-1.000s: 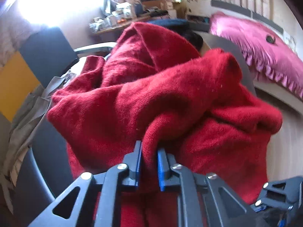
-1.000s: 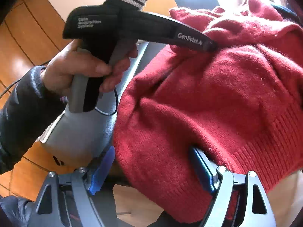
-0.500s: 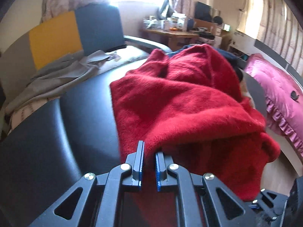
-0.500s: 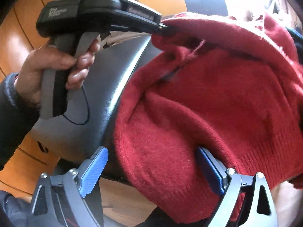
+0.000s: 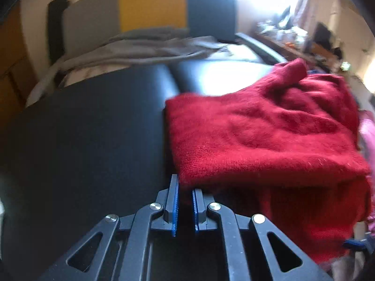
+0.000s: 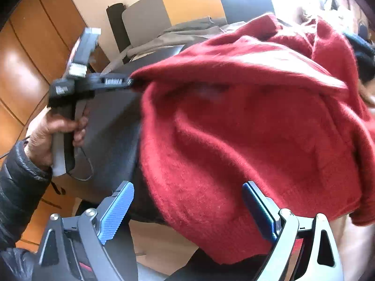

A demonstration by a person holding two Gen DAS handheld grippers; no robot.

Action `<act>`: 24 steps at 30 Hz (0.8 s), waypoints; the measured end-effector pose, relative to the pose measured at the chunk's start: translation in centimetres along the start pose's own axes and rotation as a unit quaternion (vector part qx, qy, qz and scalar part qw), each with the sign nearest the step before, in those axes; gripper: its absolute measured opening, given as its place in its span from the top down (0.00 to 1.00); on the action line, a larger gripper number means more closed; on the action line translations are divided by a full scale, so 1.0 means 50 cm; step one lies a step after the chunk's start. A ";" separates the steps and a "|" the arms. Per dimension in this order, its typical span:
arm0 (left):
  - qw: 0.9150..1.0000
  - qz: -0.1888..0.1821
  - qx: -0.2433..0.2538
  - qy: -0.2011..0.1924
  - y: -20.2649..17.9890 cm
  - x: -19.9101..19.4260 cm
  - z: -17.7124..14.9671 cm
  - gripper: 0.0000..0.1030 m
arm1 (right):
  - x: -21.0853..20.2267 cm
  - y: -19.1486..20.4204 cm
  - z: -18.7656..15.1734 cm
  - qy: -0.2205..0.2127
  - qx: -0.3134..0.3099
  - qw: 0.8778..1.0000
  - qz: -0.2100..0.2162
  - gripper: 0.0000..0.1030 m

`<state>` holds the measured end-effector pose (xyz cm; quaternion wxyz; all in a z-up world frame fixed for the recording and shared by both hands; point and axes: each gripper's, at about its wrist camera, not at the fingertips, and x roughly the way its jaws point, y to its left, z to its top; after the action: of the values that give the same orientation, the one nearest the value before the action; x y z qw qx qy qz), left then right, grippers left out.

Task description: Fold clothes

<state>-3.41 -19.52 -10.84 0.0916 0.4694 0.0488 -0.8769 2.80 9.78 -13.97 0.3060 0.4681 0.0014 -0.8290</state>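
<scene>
now left tongs (image 5: 185, 188) pinch red sweater's (image 5: 264, 138) near corner.

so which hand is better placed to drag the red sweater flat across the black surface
Left. The left gripper is already shut on an edge of the red sweater, with bare black surface beside it. The right gripper stands open, its fingers gripping nothing.

Black gripper (image 5: 185, 201) frames, silver screws, blue ridged jaws; black puffy sleeve (image 6: 18, 175).

red sweater (image 5: 264, 135): 1 | hand-held gripper (image 5: 185, 202): 2 | grey cloth (image 5: 140, 46): 1
</scene>
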 end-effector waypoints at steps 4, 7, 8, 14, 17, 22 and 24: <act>1.000 0.006 0.010 -0.010 0.004 -0.034 -0.020 0.86 | 0.058 -0.043 0.039 -0.006 0.016 1.000 -0.009 0.08; 0.994 -0.112 -0.001 -0.008 -0.020 -0.074 -0.037 0.81 | 0.053 -0.049 0.037 0.001 0.025 0.999 -0.022 0.08; 0.988 -0.154 -0.010 -0.005 -0.028 -0.082 -0.040 0.81 | 0.043 -0.042 0.019 0.003 0.029 0.999 -0.024 0.08; 0.952 -0.294 -0.079 0.042 -0.092 -0.036 -0.032 0.76 | 0.013 -0.017 -0.043 0.012 0.053 0.998 -0.015 0.08; 0.951 -0.282 -0.118 0.055 -0.103 0.007 -0.021 0.74 | 0.011 -0.011 -0.049 0.006 0.045 0.999 -0.017 0.05; 0.940 -0.284 -0.183 0.049 -0.082 0.036 -0.008 0.54 | 0.019 0.000 -0.052 0.000 0.030 0.999 -0.020 0.00; 0.932 -0.291 -0.210 0.059 -0.071 0.052 -0.008 0.52 | 0.026 0.006 -0.050 -0.002 0.023 0.999 -0.024 0.00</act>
<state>-5.26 -16.27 -13.23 -0.0742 0.4555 0.3717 -0.8055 4.41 9.61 -16.33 0.2750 0.4732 -0.0073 -0.8369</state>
